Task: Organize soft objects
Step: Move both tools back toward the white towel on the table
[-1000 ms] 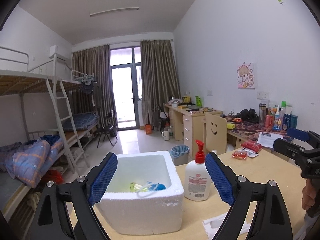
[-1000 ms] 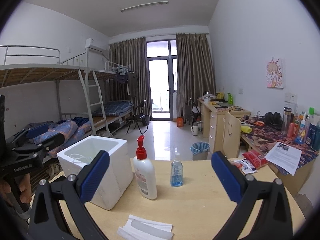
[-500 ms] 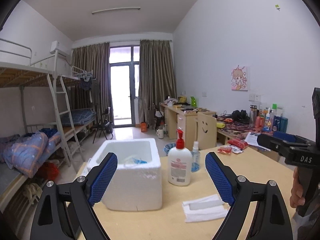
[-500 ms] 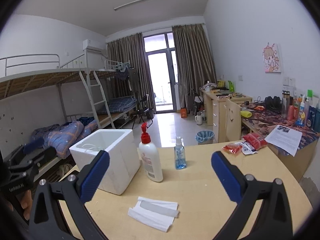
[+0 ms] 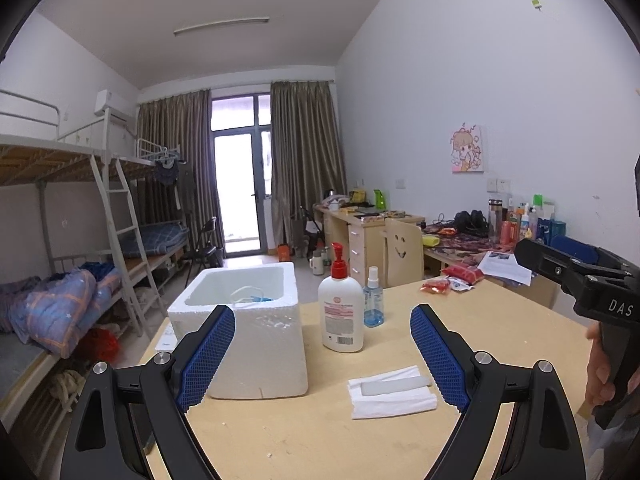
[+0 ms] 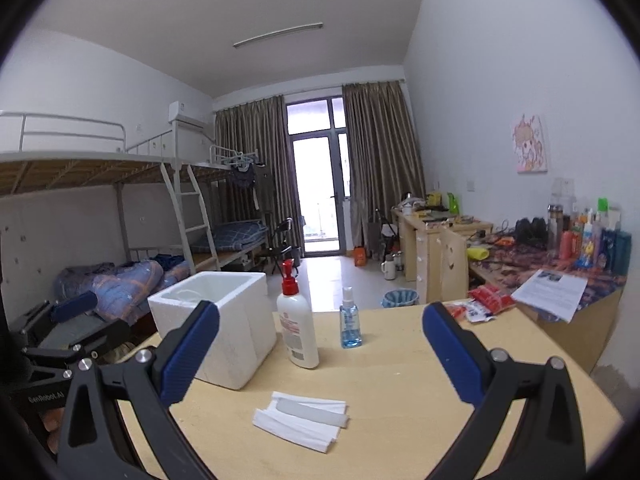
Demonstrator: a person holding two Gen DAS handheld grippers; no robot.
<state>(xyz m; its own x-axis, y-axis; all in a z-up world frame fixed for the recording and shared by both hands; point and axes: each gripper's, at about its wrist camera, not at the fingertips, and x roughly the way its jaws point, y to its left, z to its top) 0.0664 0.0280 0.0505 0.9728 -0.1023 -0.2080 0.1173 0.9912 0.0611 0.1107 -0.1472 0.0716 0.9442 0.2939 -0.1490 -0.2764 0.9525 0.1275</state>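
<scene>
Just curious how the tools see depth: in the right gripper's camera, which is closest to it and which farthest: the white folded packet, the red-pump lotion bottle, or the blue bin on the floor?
1. White folded packet, on the table, just ahead of the right gripper.
2. Lotion bottle, mid-table.
3. Blue bin, on the floor beyond the table.

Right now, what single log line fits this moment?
left tool: open, empty | right tool: open, empty | white packet: on table, untouched | foam box: left of lotion bottle

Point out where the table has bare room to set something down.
Bare wood lies right of the spray bottle, short of the red packets, and along the near edge below the folded cloth. The foam box and lotion bottle crowd the left.
</scene>
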